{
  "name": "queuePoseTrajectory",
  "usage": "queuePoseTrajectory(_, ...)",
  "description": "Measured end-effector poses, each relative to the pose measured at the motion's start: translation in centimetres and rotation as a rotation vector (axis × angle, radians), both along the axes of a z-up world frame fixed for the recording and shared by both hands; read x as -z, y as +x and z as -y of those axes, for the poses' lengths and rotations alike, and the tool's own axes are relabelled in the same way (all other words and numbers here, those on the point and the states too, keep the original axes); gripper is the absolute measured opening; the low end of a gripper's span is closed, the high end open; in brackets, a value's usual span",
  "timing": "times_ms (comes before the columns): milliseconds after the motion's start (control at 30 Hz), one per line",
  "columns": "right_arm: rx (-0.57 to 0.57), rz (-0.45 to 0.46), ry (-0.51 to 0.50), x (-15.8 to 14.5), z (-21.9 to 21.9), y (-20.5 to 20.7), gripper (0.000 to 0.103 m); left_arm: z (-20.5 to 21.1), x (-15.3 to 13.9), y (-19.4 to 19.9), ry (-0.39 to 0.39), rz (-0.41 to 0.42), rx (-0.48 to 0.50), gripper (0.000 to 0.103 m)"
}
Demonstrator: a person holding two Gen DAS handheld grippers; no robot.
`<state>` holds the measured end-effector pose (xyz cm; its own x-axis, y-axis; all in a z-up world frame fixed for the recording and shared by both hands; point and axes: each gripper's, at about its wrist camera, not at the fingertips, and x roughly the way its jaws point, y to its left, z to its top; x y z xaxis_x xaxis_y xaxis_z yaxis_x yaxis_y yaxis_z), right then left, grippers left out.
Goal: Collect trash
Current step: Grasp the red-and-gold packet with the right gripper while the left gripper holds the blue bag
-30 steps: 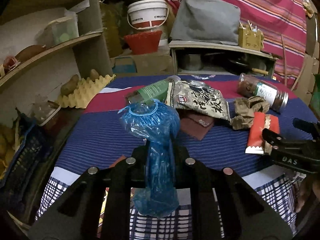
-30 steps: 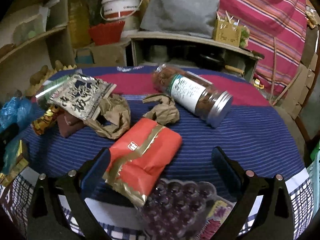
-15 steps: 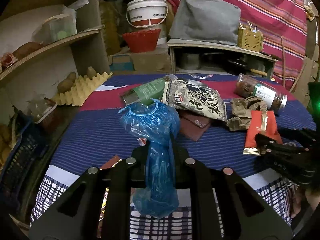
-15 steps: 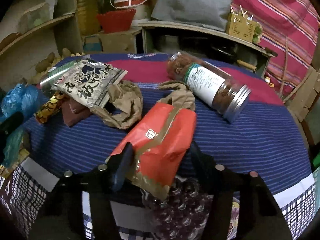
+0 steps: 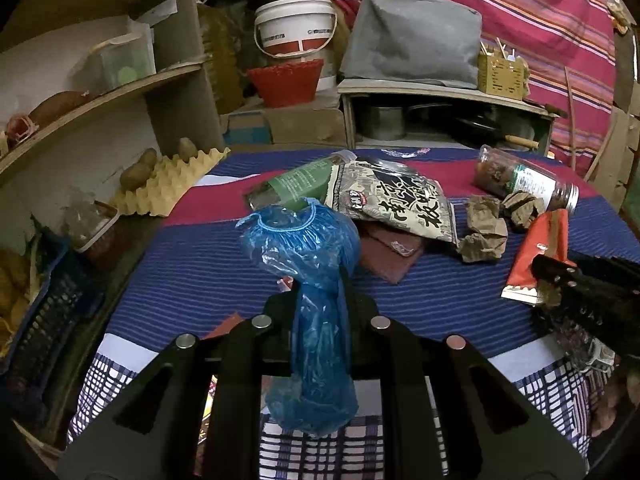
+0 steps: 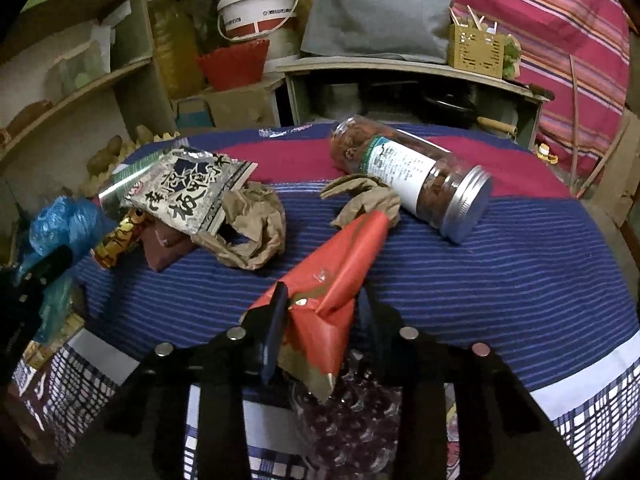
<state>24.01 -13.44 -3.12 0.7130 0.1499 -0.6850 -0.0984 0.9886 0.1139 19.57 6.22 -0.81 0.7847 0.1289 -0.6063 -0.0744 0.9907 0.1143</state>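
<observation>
both fingers [image 6: 276,320] pinching red wrapper [image 6: 336,280], folded between

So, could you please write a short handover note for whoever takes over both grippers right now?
Left gripper: jaws shut on the blue plastic bag, held up above the table.
Right gripper: jaws shut on the red wrapper, its far end still near the crumpled brown paper.
Done: the wrapper is gripped, though not bagged.
Left on the cloth: the black-and-white snack packet, the brown paper pieces, the green bottle, the dark red packet, the gold wrapper and the lying jar.
Suggested next: probably move the wrapper to the bag's mouth.
</observation>
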Motion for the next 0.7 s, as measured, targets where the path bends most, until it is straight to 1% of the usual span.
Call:
queuePoseTrajectory(167,0.014,0.018,0.03,-0.4,1.2,-0.6,0.031,0.4,-0.2,-0.1,0.013,0.007,0.003,0.014)
queuePoseTrajectory(700,0.074,0.119,0.092,-2.4,5.0,-2.6,0.03,1.5,-0.4,0.0,0.023,0.01,0.025,0.014)
